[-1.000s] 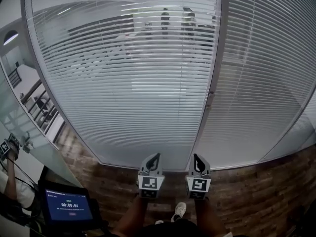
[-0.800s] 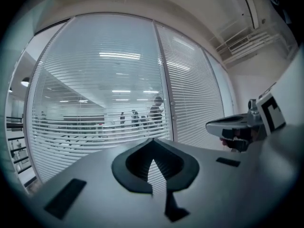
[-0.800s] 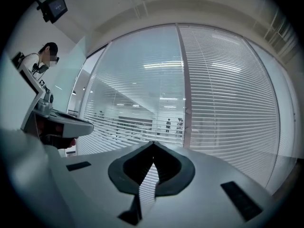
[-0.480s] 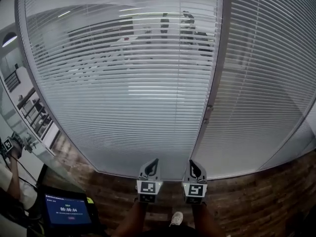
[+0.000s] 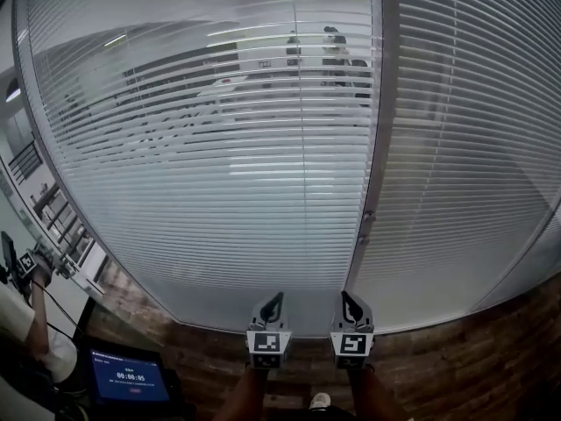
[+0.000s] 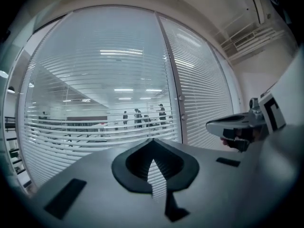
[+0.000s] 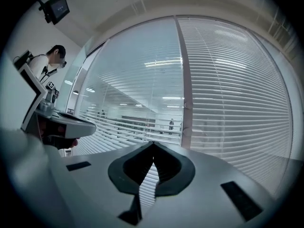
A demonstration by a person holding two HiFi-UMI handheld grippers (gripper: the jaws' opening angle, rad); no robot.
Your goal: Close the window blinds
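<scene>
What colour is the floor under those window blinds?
Brown, with a wood-plank pattern; the floor shows best in the head view.

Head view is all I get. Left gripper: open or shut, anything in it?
Observer: The left gripper is shut, tips touching, nothing held. Only the blinds show past it.
Operator: Right one?
Observer: The right gripper is shut and empty too. In its view the frame between the two panes stands just to its right.
Operator: Anything above the person at my lower left?
Observer: Yes. The right gripper view shows that person standing, in a white top, below a dark screen on a bracket high on the wall.
</scene>
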